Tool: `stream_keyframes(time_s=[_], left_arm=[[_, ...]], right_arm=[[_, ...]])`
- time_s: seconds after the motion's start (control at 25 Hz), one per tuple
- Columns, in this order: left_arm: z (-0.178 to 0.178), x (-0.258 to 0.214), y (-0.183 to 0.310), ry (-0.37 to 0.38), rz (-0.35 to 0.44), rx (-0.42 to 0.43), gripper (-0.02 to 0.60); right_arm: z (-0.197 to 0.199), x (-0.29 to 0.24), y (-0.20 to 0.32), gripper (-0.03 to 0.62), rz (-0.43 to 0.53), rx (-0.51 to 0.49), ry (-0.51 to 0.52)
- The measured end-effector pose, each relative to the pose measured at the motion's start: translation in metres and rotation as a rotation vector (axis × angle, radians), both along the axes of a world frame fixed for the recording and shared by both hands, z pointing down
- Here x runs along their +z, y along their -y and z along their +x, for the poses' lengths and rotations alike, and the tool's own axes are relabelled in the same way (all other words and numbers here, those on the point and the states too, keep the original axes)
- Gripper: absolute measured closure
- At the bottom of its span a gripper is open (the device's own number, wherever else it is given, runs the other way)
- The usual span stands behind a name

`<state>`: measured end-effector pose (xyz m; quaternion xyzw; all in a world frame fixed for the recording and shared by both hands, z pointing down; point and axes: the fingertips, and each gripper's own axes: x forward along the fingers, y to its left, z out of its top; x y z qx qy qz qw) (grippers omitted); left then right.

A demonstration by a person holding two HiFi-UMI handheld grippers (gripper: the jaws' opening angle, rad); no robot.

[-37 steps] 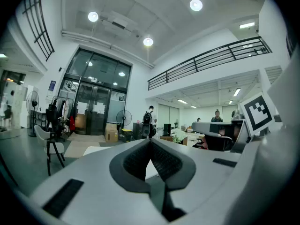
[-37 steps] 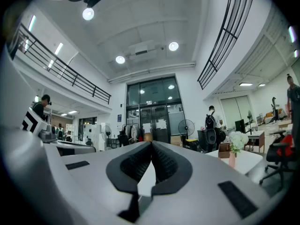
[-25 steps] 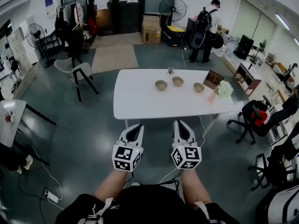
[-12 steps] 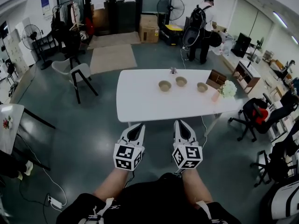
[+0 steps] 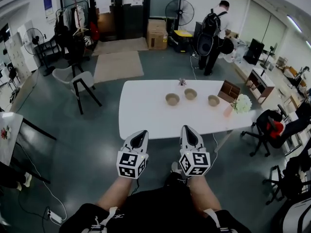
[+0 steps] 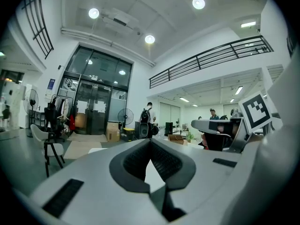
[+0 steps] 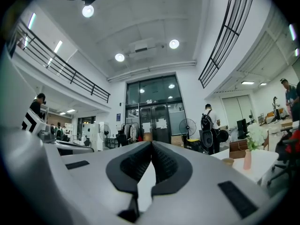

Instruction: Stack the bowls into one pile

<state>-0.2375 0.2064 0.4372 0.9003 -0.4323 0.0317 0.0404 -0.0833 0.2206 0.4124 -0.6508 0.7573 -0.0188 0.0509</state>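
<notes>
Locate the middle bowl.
Head view: the middle bowl sits near the far edge of the white table, between the left bowl and the right bowl.

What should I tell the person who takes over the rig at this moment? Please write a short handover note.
Left gripper: shut, empty. Right gripper: shut, empty. Both are at the near side of the white table, well short of the bowls.
Bowls: left bowl, middle bowl and right bowl stand apart in a row on the table's far half.
Done: nothing stacked.
Left: put all three into one pile.
</notes>
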Motion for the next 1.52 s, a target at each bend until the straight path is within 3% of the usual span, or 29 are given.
stream_keyframes(time_s=[0.12, 0.56, 0.72, 0.92, 1.24, 1.32, 1.52], left_arm=[[0.029, 0.009, 0.054, 0.005, -0.003, -0.026, 0.569], [0.188, 0.002, 0.284, 0.027, -0.033, -0.078, 0.569], [0.221, -0.007, 0.344, 0.032, -0.032, -0.112, 0.569], [0.225, -0.008, 0.385, 0.048, -0.038, -0.135, 0.569], [0.189, -0.002, 0.427, 0.039, -0.058, -0.149, 0.569], [0.182, 0.002, 0.433, 0.045, -0.063, -0.146, 0.569], [0.166, 0.009, 0.444, 0.046, -0.087, -0.135, 0.569]], right_arm=[[0.033, 0.009, 0.060, 0.579, 0.001, -0.015, 0.010], [0.186, 0.007, 0.308, 0.579, -0.044, -0.088, 0.015], [0.216, -0.001, 0.377, 0.579, -0.045, -0.129, 0.008], [0.219, -0.002, 0.430, 0.579, -0.054, -0.158, 0.020], [0.187, 0.011, 0.474, 0.577, -0.075, -0.186, 0.009], [0.176, 0.021, 0.485, 0.429, -0.101, -0.218, 0.000], [0.165, 0.061, 0.501, 0.399, -0.212, -0.198, -0.036]])
